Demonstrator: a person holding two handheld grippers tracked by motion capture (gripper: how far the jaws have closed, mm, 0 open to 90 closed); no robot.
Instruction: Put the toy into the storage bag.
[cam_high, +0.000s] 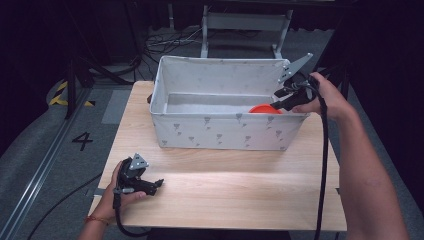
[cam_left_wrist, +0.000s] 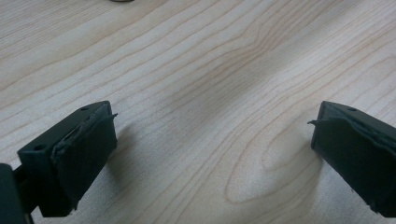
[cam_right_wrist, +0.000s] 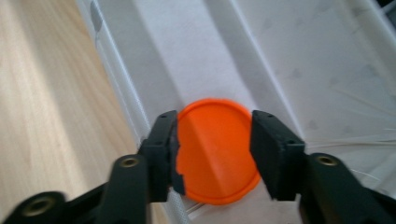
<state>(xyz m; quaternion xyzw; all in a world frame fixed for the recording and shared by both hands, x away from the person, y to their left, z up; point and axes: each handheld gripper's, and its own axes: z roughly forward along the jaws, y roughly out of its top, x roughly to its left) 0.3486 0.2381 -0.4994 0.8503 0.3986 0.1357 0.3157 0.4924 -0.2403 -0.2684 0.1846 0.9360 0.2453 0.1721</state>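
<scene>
A white fabric box (cam_high: 220, 131) with small grey prints stands on the far half of the wooden table (cam_high: 235, 175). An orange round disc (cam_high: 264, 108) lies flat on the box floor at its right end, near the front wall. My right gripper (cam_high: 281, 100) hangs over the box's right rim, pointing down into it. In the right gripper view its jaws stand apart above the disc (cam_right_wrist: 212, 116), and the pads do not press on it. My left gripper (cam_high: 159, 183) rests low over the table's near left corner, with the jaws (cam_left_wrist: 212, 144) wide apart and bare wood between them.
The box's tall walls (cam_right_wrist: 116, 79) surround the disc on all sides. Bare wood runs from the box's front wall to the table's near edge. Beyond the table are a grey floor, cables and a metal frame (cam_high: 245, 25).
</scene>
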